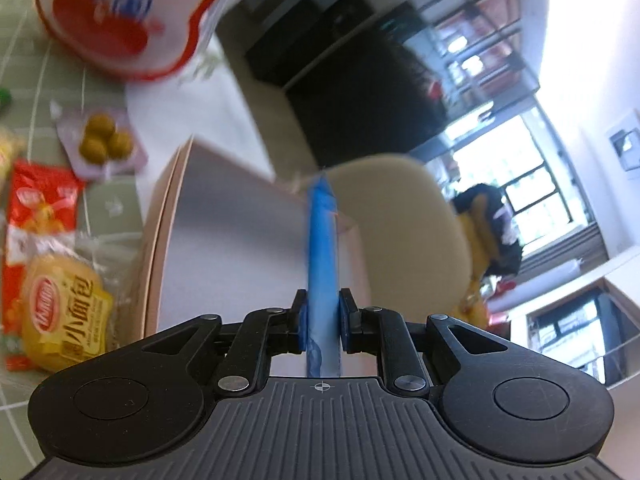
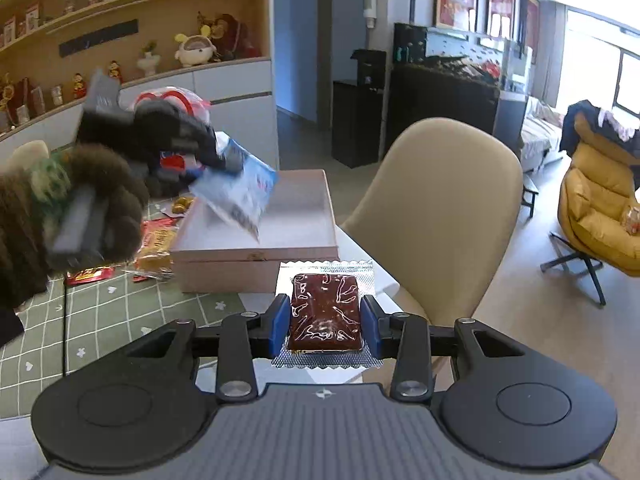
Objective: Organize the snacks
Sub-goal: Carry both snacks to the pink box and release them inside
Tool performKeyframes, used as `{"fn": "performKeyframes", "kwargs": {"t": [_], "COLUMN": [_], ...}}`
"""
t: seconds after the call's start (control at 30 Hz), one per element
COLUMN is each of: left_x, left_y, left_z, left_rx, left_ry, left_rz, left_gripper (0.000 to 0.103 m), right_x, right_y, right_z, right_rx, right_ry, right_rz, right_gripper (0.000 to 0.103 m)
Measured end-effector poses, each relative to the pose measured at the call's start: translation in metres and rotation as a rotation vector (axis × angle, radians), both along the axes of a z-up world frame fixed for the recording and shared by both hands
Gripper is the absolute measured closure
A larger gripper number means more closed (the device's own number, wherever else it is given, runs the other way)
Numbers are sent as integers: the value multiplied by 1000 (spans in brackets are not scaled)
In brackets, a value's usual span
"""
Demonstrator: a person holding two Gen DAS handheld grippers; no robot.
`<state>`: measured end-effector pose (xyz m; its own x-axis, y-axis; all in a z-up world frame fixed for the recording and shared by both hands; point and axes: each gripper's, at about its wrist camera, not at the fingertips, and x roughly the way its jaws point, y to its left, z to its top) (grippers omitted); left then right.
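Item: blue snack packet (image 1: 322, 248). Held edge-on between the pads of the left gripper (image 1: 323, 326), jaws nearly together with the thin packet pinched between them. From the right wrist view the same packet hangs tilted above the open pink box (image 2: 304, 204), dangling below the left gripper's fingers; motion blur hides the printing.

Item: brown snack bar in a clear wrapper with crimped silver ends (image 2: 326, 312). Clamped across its width by the right gripper (image 2: 326, 322), jaws set narrow against both long sides. It sits just short of the box's near wall, not yet over the opening.

Item: pink box. Shallow, lid absent, interior bare where visible. Directly ahead of both grippers, resting on the table (image 2: 120, 320), which wears a green checked cloth.

Items to the left of the left gripper, loose on the cloth: yellow bread packet (image 1: 64, 312), red packet (image 1: 38, 208) beneath it, small pack showing green olives (image 1: 105, 140), large red-and-white bag (image 1: 128, 16) beyond.

Other: a gloved hand (image 2: 80, 208) grips the left tool's handle; beige chair (image 2: 440, 216) behind the box.

Handling note, judged: the blue packet appears ready for placing. Lower it until it nears the box floor, lay it flat toward one wall so space remains, and only then let the pads part. Bring the brown bar in second, beside it and not on top, keeping the two tools clear of each other.
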<state>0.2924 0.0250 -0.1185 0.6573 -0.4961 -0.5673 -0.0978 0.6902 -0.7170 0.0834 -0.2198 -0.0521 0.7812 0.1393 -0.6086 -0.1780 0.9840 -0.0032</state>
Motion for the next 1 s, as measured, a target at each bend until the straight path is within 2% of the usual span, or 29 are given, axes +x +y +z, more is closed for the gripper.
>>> {"fn": "performKeyframes", "kwargs": {"t": [0.07,0.13,0.27,0.33,0.6,0.67,0.73,0.8,0.87,1.0], "left_x": [6,1,-20,-33,-86,-106,-124,-141,-152,-171], "left_y": [-2,-1,17,25,38,40,43,53,68,98], "left_z": [-9,-9,5,14,27,27,24,17,8,-6], "left_rx": [114,201,150,154,247,309,389,434,428,394], "left_ry": [6,-5,-61,-102,-131,-133,-122,-91,-45,57], "left_rz": [6,25,40,44,-4,-32,-52,-39,1,95], "left_gripper": [76,76,76,76,76,76,76,76,76,76], "right_x": [6,13,36,55,175,199,216,225,224,213], "right_y": [-1,0,3,8,43,52,60,66,70,83], "right_z": [-2,-4,-5,-4,-24,-34,-45,-51,-54,-49], "right_rx": [-1,-3,8,23,63,52,43,25,7,13], "right_ry": [13,22,33,30,104,120,138,156,152,152], "right_rz": [-5,-5,4,16,45,50,55,49,52,104], "right_gripper": [65,65,65,65,65,65,64,58,52,49]}}
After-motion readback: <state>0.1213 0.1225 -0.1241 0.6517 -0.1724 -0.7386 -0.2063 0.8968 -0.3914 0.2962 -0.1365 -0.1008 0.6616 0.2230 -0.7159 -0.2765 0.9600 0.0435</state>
